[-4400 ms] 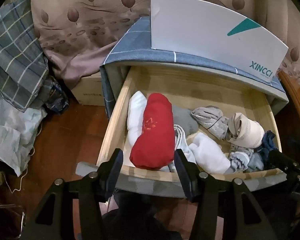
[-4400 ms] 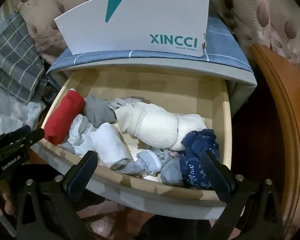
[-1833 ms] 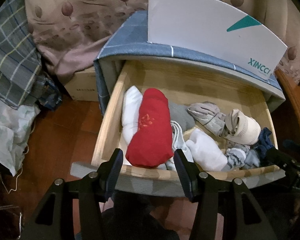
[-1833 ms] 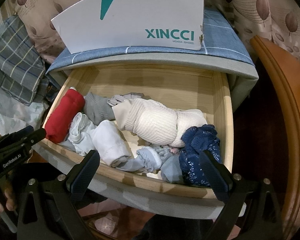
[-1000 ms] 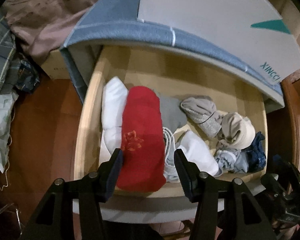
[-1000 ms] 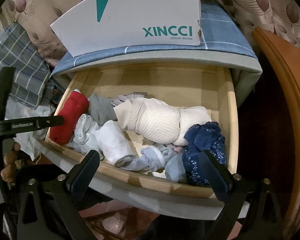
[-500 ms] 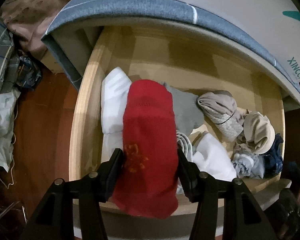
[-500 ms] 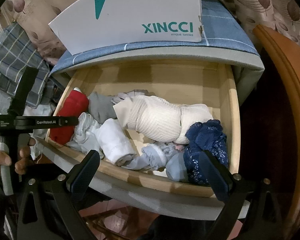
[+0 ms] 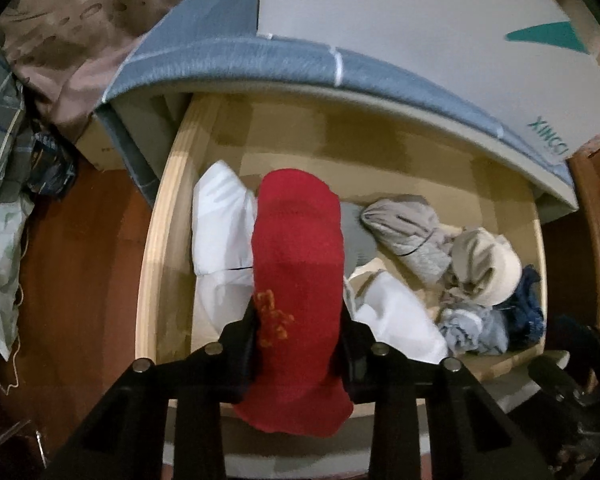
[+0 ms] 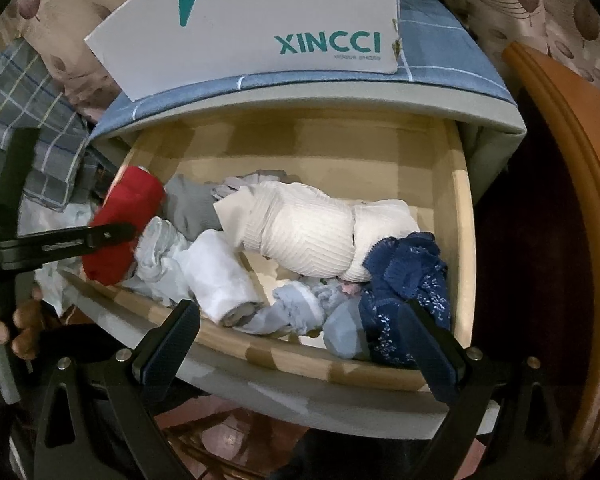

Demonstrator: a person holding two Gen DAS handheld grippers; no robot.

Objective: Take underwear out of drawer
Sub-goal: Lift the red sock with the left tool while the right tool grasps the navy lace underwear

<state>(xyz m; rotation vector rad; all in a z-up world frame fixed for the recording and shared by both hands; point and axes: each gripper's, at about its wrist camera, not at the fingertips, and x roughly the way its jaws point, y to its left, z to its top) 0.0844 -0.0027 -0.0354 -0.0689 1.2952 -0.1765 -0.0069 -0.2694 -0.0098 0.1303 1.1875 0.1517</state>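
A red rolled underwear (image 9: 296,240) lies at the left end of the open wooden drawer (image 9: 156,264). My left gripper (image 9: 298,320) points down over its near end, jaws closing, both pads pressing the roll's sides. In the right wrist view the same red roll (image 10: 128,204) is crossed by one of the left fingers (image 10: 104,236), and a hand (image 10: 4,332) holds that tool. My right gripper (image 10: 300,320) hangs open over the drawer's front edge (image 10: 300,364), nothing between its fingers, with navy lace underwear (image 10: 408,280) by its right finger.
More rolls fill the drawer: white (image 9: 224,224), grey (image 9: 356,236), cream ribbed (image 10: 308,232), pale blue (image 10: 296,312). A white XINCCI box (image 10: 260,24) sits on the blue-covered cabinet top (image 9: 228,56). Plaid cloth (image 10: 24,92) lies left, an orange wooden frame (image 10: 572,160) right.
The left gripper came down and forward over the red roll, and its jaws have closed from wide onto the roll's sides. The right gripper has stayed put.
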